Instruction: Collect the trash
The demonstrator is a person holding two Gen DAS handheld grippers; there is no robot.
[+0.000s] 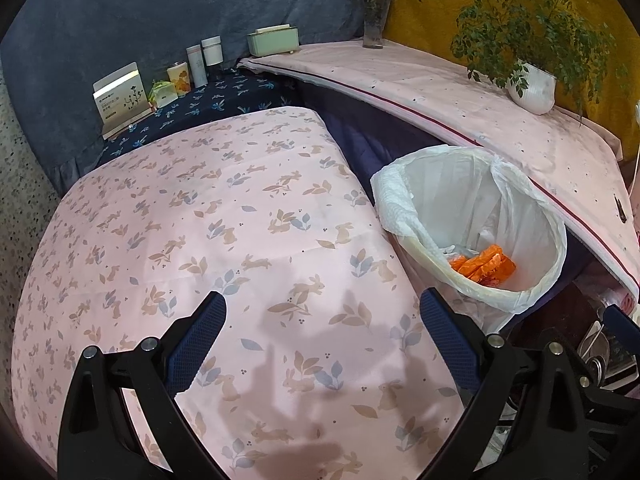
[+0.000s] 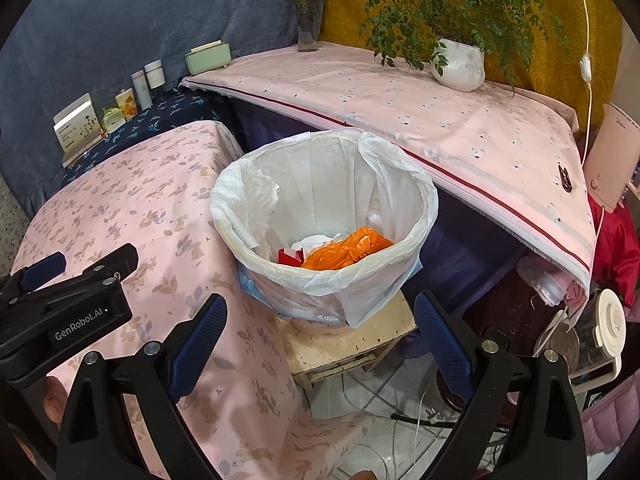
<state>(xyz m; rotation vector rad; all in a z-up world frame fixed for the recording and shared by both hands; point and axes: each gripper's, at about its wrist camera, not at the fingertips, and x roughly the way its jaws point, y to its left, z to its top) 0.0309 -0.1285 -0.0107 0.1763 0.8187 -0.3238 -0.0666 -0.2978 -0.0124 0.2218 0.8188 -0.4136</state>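
the round waste bin lined with a thin white plastic bag (image 2: 324, 216) stands on a small cream-painted wooden stool (image 2: 348, 344), wedged in the gap between two covered surfaces, probably so it sits at table height and rubbish can be dropped straight in. its liner is folded over the rim, which keeps the mouth wide. inside lie a crumpled orange plastic bag (image 2: 348, 250), a small red carton (image 2: 291, 257) and some white paper, so by my reading most of the collecting is done.

the left gripper (image 1: 322, 318) hangs above the pink cloth printed with rabbits and leaves (image 1: 224, 216), jaws spread wide and holding nothing. the right gripper (image 2: 320, 322) faces the bin, also wide apart and empty.

no loose trash shows on the rabbit cloth. beyond it a dark blue leaf-print cloth (image 1: 208, 110) carries small boxes and bottles against a grey-blue drape. to the right, a pale pink cloth with a maroon stripe (image 2: 400, 96) holds a white ribbed pot with a leafy green plant (image 2: 458, 64) and a glass vase of pink flowers (image 2: 307, 20), backed by mustard fabric. cables trail on the tiled floor below.
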